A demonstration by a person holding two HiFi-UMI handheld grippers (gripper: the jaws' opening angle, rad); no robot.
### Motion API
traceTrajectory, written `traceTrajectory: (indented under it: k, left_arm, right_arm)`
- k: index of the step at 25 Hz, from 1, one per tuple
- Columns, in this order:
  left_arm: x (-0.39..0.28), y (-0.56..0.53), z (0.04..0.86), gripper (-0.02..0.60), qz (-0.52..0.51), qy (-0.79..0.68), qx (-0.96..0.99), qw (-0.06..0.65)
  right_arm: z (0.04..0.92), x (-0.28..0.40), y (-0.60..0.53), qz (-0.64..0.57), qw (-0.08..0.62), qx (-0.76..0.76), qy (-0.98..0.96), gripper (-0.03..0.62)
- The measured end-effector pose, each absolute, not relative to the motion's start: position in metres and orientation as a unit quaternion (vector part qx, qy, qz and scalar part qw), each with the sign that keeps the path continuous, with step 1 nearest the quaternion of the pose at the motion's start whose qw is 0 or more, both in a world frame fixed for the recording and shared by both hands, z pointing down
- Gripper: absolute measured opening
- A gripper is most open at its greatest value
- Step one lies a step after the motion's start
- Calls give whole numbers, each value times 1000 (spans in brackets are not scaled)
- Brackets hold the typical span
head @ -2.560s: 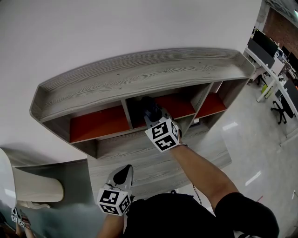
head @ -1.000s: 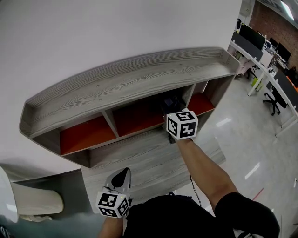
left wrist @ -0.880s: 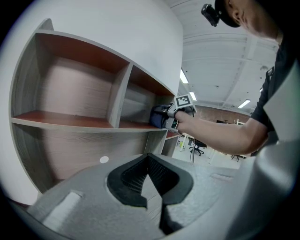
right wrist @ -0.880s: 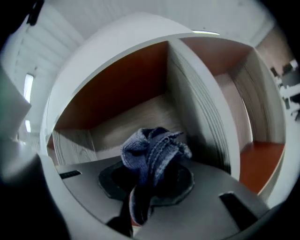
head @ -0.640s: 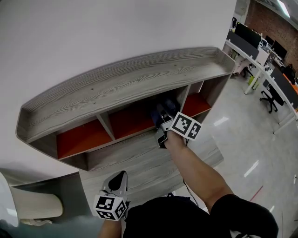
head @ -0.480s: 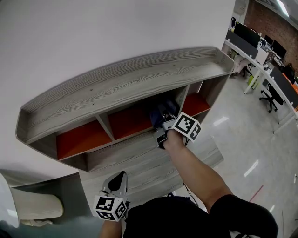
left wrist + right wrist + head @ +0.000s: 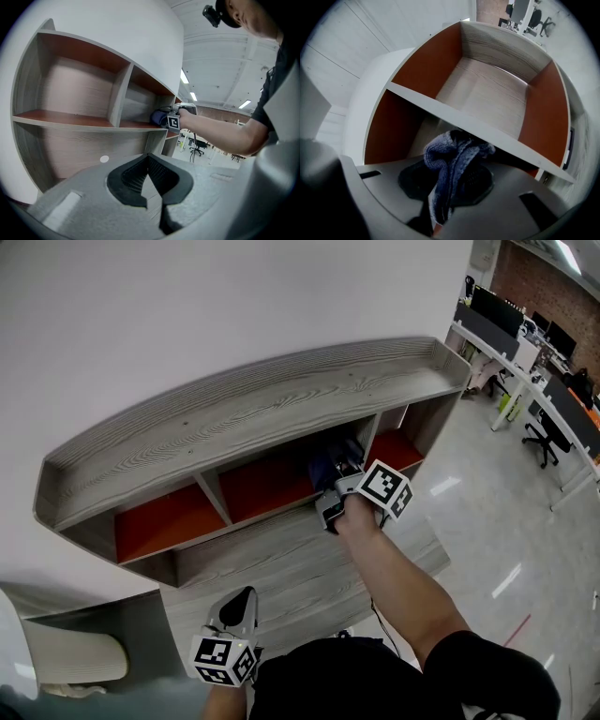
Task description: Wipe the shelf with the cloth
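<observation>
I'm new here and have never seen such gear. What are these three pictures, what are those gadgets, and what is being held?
There is no robot. A person holds a two-jaw gripper in each hand. One picture comes from a camera on their head, looking down at a wooden shelf. The other two come from cameras riding on the grippers. The right gripper reaches into the middle compartment, jaws shut on a blue cloth. The left gripper hangs low in front of the shelf, shut and empty. Nothing else shows on the shelf boards.
</observation>
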State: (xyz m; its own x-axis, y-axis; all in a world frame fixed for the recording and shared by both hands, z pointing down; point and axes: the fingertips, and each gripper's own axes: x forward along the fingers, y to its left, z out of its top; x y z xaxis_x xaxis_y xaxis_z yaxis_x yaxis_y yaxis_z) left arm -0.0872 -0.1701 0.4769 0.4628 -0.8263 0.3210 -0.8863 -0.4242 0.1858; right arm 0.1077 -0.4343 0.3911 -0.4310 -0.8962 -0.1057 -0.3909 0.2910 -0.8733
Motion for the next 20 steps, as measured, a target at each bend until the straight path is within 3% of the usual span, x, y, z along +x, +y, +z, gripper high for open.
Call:
traceTrajectory:
  k: [20]
  left_arm:
    - [-89,-167,474,9,85,-511,840,161]
  right_arm:
    - [334,104,-431,-338,293,-431,784,78]
